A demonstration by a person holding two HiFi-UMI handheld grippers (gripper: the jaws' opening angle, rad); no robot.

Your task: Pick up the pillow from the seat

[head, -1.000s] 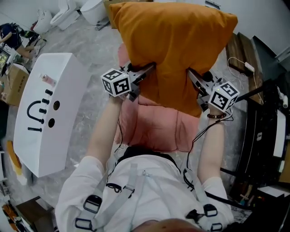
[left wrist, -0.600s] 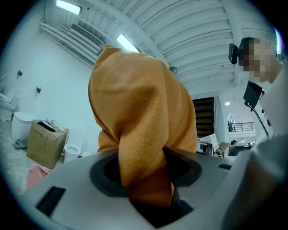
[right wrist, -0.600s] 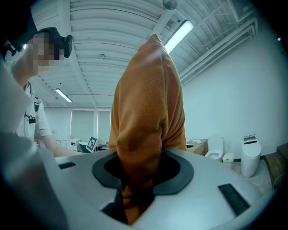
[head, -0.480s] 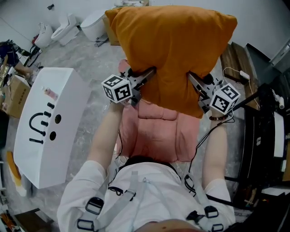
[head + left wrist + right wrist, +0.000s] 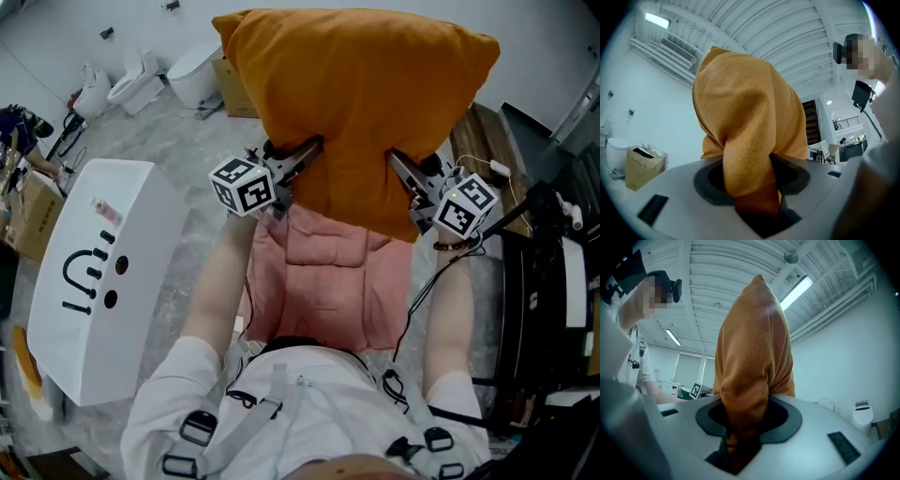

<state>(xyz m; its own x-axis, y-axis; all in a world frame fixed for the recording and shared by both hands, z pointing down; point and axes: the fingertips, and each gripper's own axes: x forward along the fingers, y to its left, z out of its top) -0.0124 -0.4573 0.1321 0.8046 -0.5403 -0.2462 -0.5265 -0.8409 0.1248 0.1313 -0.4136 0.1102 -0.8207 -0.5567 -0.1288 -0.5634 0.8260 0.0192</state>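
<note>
An orange pillow (image 5: 361, 98) hangs in the air above a pink cushioned seat (image 5: 328, 281), held up at both lower sides. My left gripper (image 5: 314, 148) is shut on the pillow's left edge, and its fabric (image 5: 750, 159) fills the space between the jaws in the left gripper view. My right gripper (image 5: 394, 159) is shut on the pillow's right edge; the pinched orange fabric (image 5: 745, 404) rises from between its jaws in the right gripper view. The pillow's underside no longer touches the seat.
A white cabinet (image 5: 94, 272) with a black face drawing stands left of the seat. Dark furniture with cables (image 5: 548, 281) lines the right side. White toilets (image 5: 192, 70) and a cardboard box (image 5: 234, 80) stand on the floor beyond the pillow.
Both grippers have risen with the pillow, lifting it higher above the pink seat; more of the seat cushion shows beneath it now.
</note>
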